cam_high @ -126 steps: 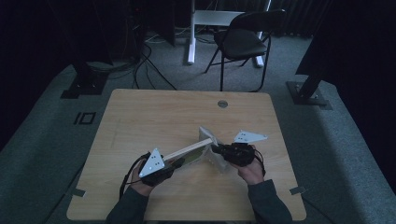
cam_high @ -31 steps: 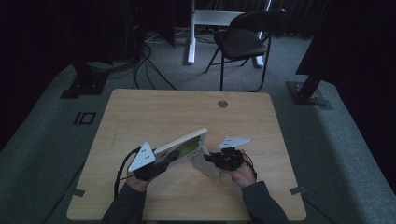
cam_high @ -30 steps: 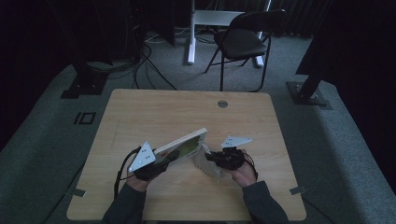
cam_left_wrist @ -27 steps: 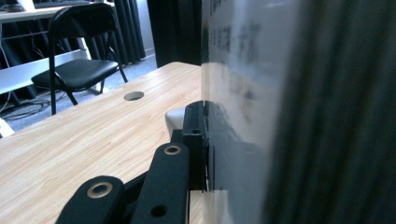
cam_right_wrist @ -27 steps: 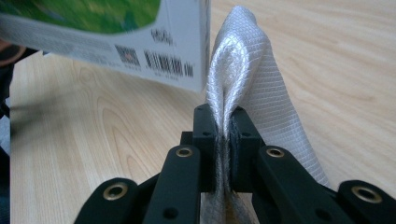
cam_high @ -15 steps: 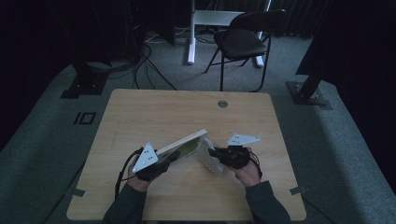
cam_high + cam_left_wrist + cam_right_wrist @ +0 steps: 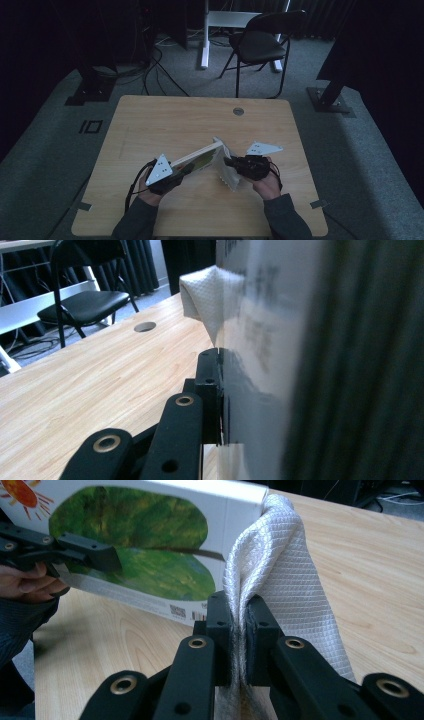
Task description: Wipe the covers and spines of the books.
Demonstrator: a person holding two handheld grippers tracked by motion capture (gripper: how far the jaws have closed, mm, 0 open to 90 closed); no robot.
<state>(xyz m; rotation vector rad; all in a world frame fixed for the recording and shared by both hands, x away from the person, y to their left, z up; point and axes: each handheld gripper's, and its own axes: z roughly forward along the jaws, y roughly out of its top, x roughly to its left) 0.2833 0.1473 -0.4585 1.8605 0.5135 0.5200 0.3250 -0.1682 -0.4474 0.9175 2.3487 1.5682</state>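
Pinching a picture book [image 7: 199, 159] at its lower end, left gripper [image 7: 176, 172] fingers pressed flat on the cover, book tilted up off the tabletop [image 7: 165, 120] toward the near edge's middle. Clamped tight on a folded white cloth [image 7: 280, 565], right gripper [image 7: 239, 611] fingers, with the cloth draped against the book's raised far corner. Behind the far edge, a black chair [image 7: 260, 42].
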